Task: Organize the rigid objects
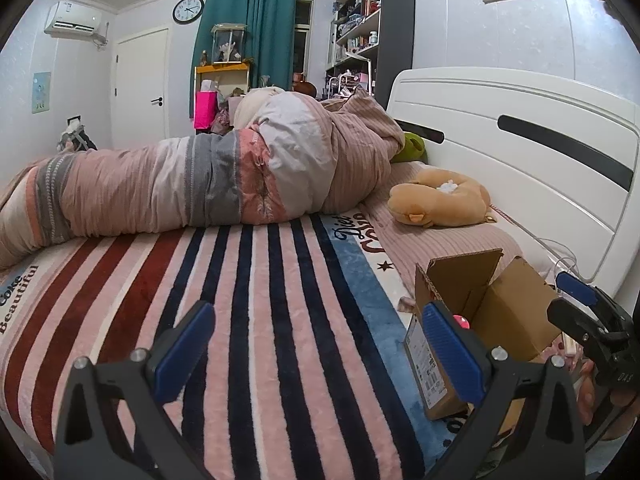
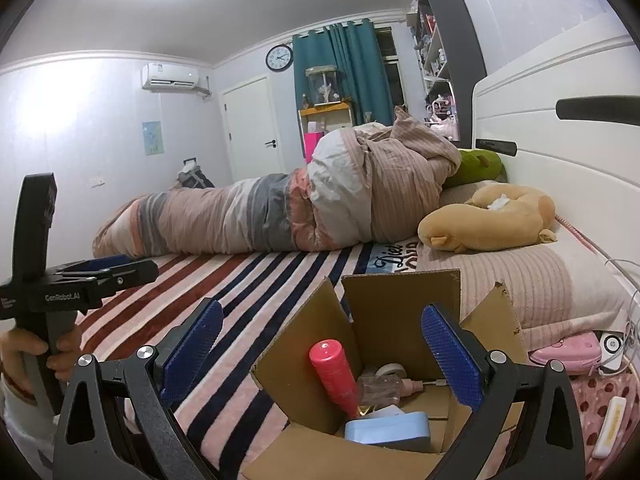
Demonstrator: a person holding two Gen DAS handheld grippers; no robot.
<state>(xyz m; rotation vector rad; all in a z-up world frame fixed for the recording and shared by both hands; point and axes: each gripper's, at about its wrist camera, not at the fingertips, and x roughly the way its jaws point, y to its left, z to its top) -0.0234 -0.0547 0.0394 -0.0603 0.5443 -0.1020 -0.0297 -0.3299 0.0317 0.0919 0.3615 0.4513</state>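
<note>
An open cardboard box (image 2: 384,320) stands on the striped blanket (image 2: 224,320) of the bed. Inside it lie a red bottle (image 2: 334,372), a clear pump bottle (image 2: 380,388), a roll of tape (image 2: 390,369) and a light blue case (image 2: 388,430). My right gripper (image 2: 320,356) is open and empty, right above the box. My left gripper (image 1: 316,352) is open and empty over the blanket (image 1: 248,320), left of the box (image 1: 488,312). The left gripper also shows at the left of the right wrist view (image 2: 100,272).
A rolled quilt (image 1: 200,176) lies across the bed. A tan plush toy (image 1: 440,200) and green plush (image 1: 410,146) sit by the white headboard (image 1: 520,152). A pink device (image 2: 572,350), cables and a white item (image 2: 610,426) lie right of the box.
</note>
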